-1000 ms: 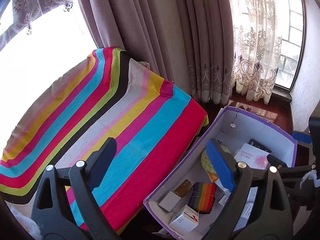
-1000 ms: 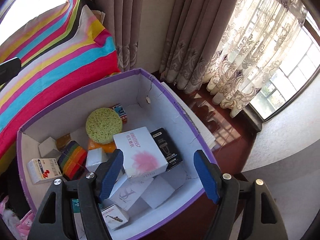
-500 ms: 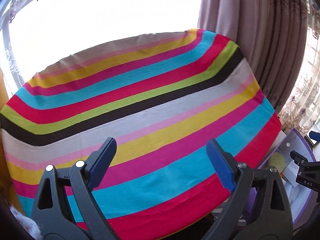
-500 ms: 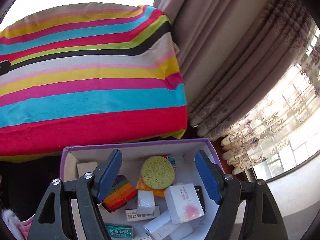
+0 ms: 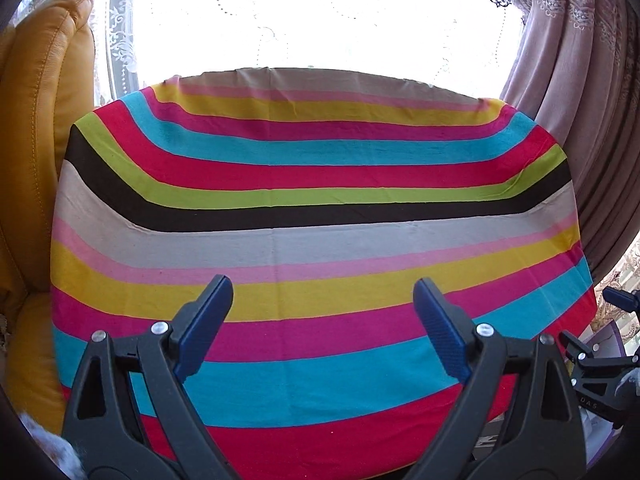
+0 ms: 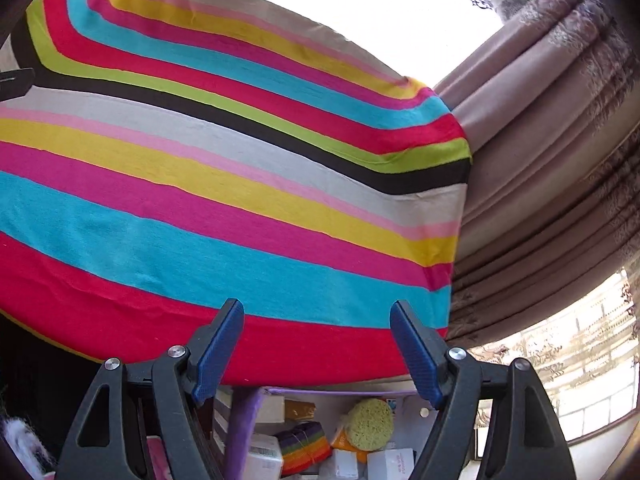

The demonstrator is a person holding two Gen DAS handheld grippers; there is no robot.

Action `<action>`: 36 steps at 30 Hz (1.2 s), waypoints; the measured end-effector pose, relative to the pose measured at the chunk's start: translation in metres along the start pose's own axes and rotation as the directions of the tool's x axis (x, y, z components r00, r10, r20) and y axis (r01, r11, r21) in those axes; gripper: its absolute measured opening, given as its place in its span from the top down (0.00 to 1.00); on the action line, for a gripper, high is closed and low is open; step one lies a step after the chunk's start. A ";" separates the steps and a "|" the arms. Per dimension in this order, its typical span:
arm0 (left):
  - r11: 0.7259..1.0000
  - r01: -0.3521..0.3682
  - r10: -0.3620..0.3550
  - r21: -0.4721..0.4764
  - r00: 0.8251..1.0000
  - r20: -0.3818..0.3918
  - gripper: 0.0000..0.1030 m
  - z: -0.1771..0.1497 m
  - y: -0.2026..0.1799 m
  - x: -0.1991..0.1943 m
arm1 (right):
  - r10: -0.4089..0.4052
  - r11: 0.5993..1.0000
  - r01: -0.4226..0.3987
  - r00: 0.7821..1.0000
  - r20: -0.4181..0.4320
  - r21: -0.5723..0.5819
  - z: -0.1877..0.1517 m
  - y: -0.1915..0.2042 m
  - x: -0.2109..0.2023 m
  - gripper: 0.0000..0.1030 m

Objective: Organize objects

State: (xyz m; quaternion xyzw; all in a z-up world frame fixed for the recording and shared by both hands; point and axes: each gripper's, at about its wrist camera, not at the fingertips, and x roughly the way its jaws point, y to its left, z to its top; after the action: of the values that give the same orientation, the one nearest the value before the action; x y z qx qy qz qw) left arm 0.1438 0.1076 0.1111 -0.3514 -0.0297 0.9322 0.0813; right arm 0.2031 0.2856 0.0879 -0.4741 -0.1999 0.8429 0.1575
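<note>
My left gripper (image 5: pixel 323 296) is open and empty, held over the near side of a table covered by a rainbow-striped cloth (image 5: pixel 312 216). My right gripper (image 6: pixel 318 320) is open and empty at the cloth's (image 6: pixel 224 184) near edge. Below it a purple-rimmed box (image 6: pixel 244 420) holds a green round sponge (image 6: pixel 370 424), a rainbow-striped block (image 6: pixel 306 446) and several small white cartons (image 6: pixel 390 464). The right gripper also shows at the right edge of the left wrist view (image 5: pixel 600 372).
A mustard leather chair (image 5: pixel 36 160) stands to the left of the table. Mauve curtains (image 6: pixel 552 160) hang to the right, with a bright window (image 5: pixel 312 12) behind the table.
Both grippers have swung up and left from the box toward the table. The box has dropped to the bottom of the right wrist view and nearly left the left wrist view. Both stay open.
</note>
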 end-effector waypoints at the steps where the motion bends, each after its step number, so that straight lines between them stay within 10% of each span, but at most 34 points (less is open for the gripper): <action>1: 1.000 -0.007 0.007 -0.008 1.000 0.005 0.10 0.002 0.006 -0.002 | 0.055 0.998 -0.055 0.998 0.005 -0.006 0.006 0.008 -0.002 0.26; 4: 0.999 -0.028 0.029 -0.043 0.999 0.025 0.10 0.007 0.026 -0.010 | 0.245 0.969 -0.245 0.970 0.003 -0.023 0.025 0.036 -0.002 0.26; 8: 0.992 -0.085 0.088 -0.095 0.996 0.030 0.09 0.012 0.061 -0.018 | 0.493 0.869 -0.493 0.870 -0.028 -0.040 0.047 0.081 0.001 0.26; 15: 0.976 -0.164 0.156 -0.145 0.986 -0.061 0.05 0.005 0.101 0.012 | 0.608 0.793 -0.607 0.794 -0.008 -0.039 0.071 0.126 0.022 0.26; 20: 0.986 -0.124 0.108 -0.113 0.985 -0.137 0.05 0.006 0.089 0.053 | 0.482 0.871 -0.481 0.876 0.015 0.096 0.092 0.105 0.070 0.26; 26: 0.997 -0.070 0.066 -0.040 0.993 -0.098 0.05 0.005 0.041 0.057 | 0.467 0.864 -0.466 0.883 0.040 0.191 0.084 0.073 0.078 0.26; 30: 0.989 0.118 -0.121 0.093 0.992 0.026 0.05 0.003 -0.037 0.022 | 0.407 0.860 -0.422 0.906 0.115 0.287 0.034 0.015 0.040 0.26; 33: 0.928 0.323 -0.335 0.188 0.942 0.035 0.01 -0.002 -0.107 -0.012 | 0.297 0.875 -0.310 0.950 0.094 0.371 -0.030 -0.039 0.006 0.25; 36: 0.803 0.502 -0.500 0.320 0.861 -0.094 0.00 -0.017 -0.188 -0.033 | 0.227 0.859 -0.178 0.973 -0.046 0.480 -0.104 -0.088 -0.013 0.24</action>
State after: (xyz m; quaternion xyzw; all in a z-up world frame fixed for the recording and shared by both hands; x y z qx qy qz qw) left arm 0.2039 0.2874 0.1407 -0.3144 0.0370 0.8679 0.3828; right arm 0.3055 0.3757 0.0911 -0.4818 0.0707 0.8528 0.1887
